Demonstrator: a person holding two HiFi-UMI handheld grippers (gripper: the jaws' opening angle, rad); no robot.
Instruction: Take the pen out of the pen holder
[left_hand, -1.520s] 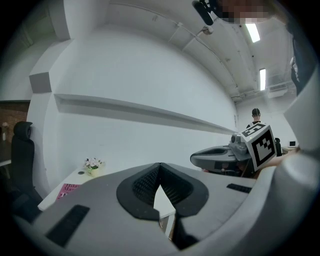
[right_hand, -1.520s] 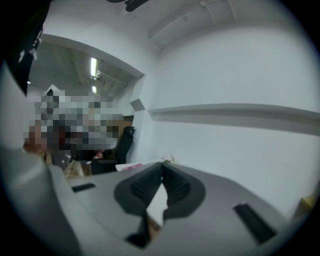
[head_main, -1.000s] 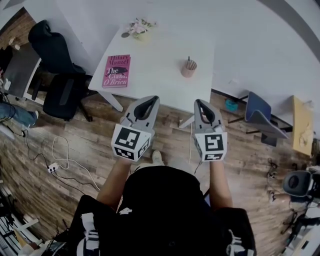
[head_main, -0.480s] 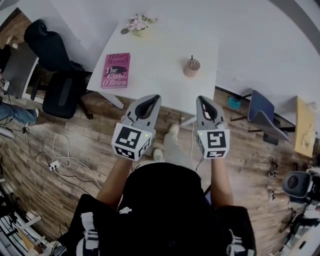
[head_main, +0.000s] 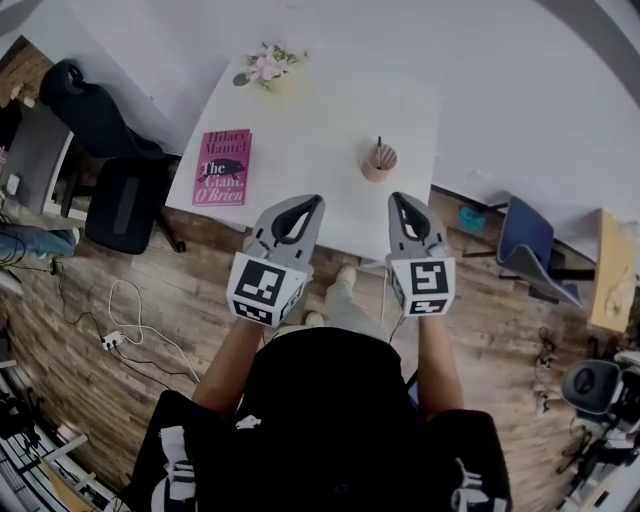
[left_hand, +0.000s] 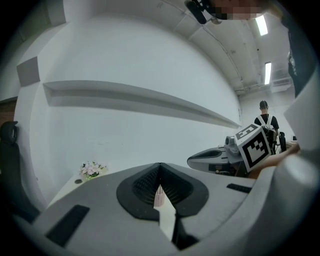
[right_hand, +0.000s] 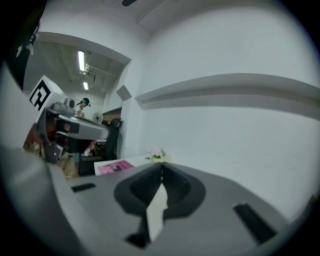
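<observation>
A tan pen holder stands near the right edge of the white table in the head view, with a dark pen sticking up from it. My left gripper hovers at the table's near edge, shut and empty. My right gripper is also shut and empty, just short of the holder, nearer me. In the left gripper view the jaws meet at the tips, and the pen holder shows small through the gap behind them. In the right gripper view the jaws are closed too.
A pink book lies on the table's left side and a small flower pot stands at its far edge. A black office chair is left of the table. A blue chair and a wooden stool stand on the right. Cables lie on the wooden floor.
The view has moved toward the table, so the table, book and pen holder sit slightly lower in the head view. Both grippers stay shut and side by side.
</observation>
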